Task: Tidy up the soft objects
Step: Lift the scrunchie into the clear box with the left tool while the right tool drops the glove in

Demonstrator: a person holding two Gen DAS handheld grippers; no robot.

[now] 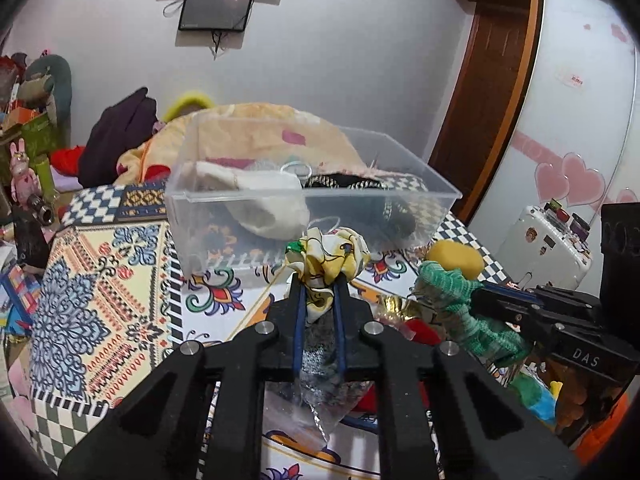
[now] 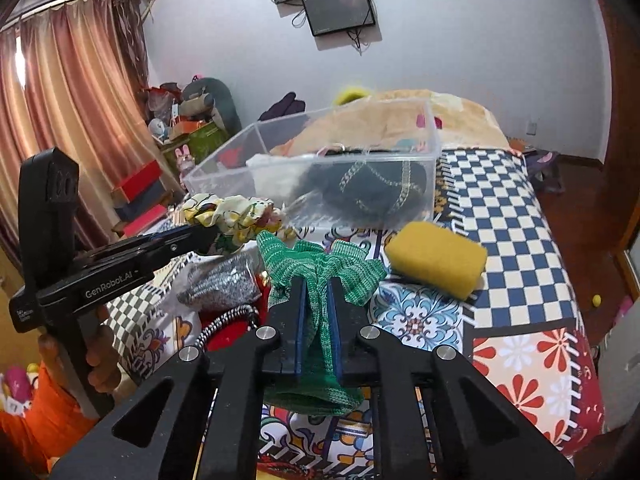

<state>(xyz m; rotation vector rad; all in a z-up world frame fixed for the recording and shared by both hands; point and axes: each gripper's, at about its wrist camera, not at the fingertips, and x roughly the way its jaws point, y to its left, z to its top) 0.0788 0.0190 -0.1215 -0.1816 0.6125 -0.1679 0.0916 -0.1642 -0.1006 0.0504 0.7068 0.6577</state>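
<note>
Lighting even and moderately bright; picture quality fair, with heavy fisheye distortion.

Soft indoor light fills both views; in the right wrist view the curtains (image 2: 68,92) glow warm, lit from behind. Shadows are faint, the clearest a soft one under the yellow sponge (image 2: 436,258). The clear plastic box (image 1: 312,200) shows mild pale sheen on its walls. Straight lines bow strongly toward the edges, and black vignetting cuts the corners. Fine detail is slightly soft, with compression smear throughout.
</note>
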